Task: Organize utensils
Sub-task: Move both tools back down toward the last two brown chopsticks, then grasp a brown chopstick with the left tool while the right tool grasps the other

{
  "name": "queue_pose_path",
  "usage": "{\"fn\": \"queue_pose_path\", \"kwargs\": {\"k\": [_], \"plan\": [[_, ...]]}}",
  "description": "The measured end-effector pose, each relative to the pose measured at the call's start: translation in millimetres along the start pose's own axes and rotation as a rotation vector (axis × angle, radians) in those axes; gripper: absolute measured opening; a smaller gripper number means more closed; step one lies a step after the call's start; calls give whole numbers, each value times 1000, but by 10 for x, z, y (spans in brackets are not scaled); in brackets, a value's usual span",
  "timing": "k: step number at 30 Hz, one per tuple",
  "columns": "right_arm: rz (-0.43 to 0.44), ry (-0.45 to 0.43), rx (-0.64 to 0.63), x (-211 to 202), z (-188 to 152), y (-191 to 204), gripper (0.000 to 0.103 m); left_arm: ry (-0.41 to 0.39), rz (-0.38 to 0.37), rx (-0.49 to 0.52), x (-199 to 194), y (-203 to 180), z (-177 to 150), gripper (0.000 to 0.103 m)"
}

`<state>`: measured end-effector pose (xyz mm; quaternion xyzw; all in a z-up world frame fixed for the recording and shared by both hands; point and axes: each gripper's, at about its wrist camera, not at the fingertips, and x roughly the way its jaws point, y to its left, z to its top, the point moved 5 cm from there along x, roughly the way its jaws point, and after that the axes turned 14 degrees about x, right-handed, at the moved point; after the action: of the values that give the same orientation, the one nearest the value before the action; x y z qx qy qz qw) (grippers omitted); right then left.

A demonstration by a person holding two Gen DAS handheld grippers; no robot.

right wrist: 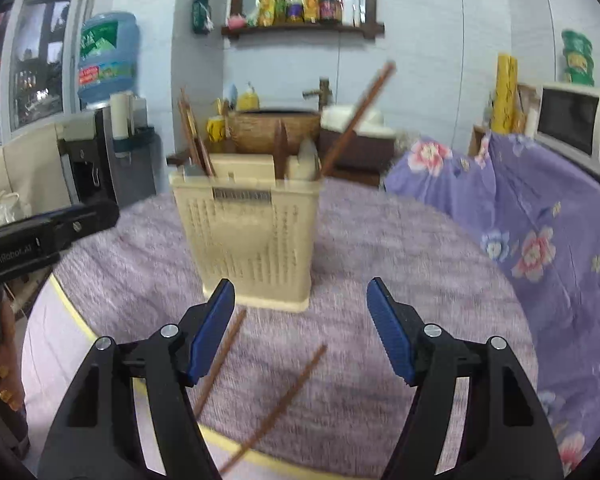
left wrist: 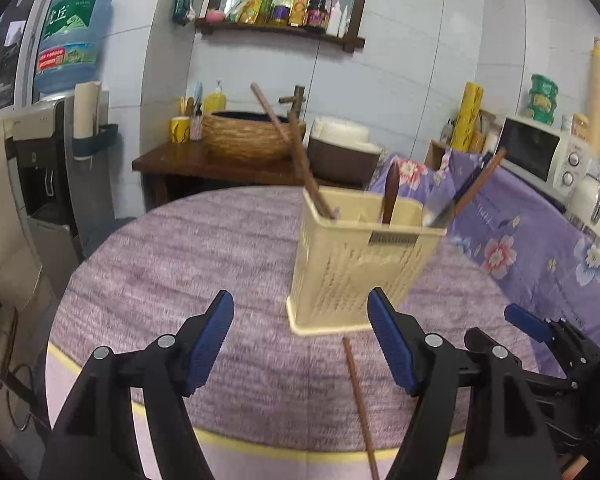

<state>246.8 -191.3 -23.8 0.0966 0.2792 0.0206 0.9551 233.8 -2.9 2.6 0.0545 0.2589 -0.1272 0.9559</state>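
Left gripper [left wrist: 300,312]: I read the jaws as wide apart, blue pads [left wrist: 212,340] facing each other with nothing clamped. Between them lies bare mat [left wrist: 180,248]; the base corner of the holder [left wrist: 352,264] shows just inside the right-hand pad. One chopstick [left wrist: 358,404] lies flat on the mat below the holder, running toward the near edge, apart from both pads.

Right gripper [right wrist: 300,300]: I read the jaws as equally wide, nothing held. In the right wrist view two chopsticks lie on the mat: one [right wrist: 220,364] passes just behind the left-hand pad [right wrist: 212,336], whether touching I cannot tell; the other [right wrist: 284,400] lies between the fingers, slanting to the mat's near edge.

The holder stands upright on the mat, ahead of both grippers. It is cream, perforated, divided into compartments. In the left wrist view, chopsticks [left wrist: 296,152] lean from its left compartment, a dark spoon [left wrist: 390,192] stands in the middle, and another chopstick [left wrist: 476,188] leans out right.

Each gripper shows at the edge of the other's view. A floral cloth [left wrist: 540,240] covers the counter to the right, under a microwave [left wrist: 540,152].
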Motion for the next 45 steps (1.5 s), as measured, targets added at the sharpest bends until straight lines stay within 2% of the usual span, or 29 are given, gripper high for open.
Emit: {"fn": "queue_pose_path", "kwargs": {"k": [5, 9, 15, 21, 27, 30, 33, 39, 43, 45], "plan": [[-42, 140, 57, 120, -437, -178, 69, 57, 22, 11, 1, -71, -314, 69], [-63, 202, 71, 152, -701, -216, 69, 94, 55, 36, 31, -104, -526, 69], [-60, 271, 71, 158, -989, -105, 70, 162, 43, 25, 107, -139, -796, 69], [-94, 345, 4, 162, -1198, 108, 71, 175, 40, 26, 94, -175, -863, 69], [-151, 370, -69, 92, -1223, 139, 77, 182, 30, 41, 101, -227, -864, 69], [-174, 381, -89, 20, -1193, 5, 80, 189, 21, 51, 106, -268, -870, 69], [-250, 381, -101, -13, -1143, -248, 81, 192, 11, 59, 107, -302, -871, 69], [-241, 385, -12, -8, -1061, -621, 81, 207, -15, 74, 125, -378, -873, 69], [-145, 339, 79, 7, -939, -636, 81, 231, -51, 80, 179, -432, -875, 69], [-122, 286, 127, 23, -824, -660, 81, 243, -69, 79, 230, -463, -866, 69]]}}
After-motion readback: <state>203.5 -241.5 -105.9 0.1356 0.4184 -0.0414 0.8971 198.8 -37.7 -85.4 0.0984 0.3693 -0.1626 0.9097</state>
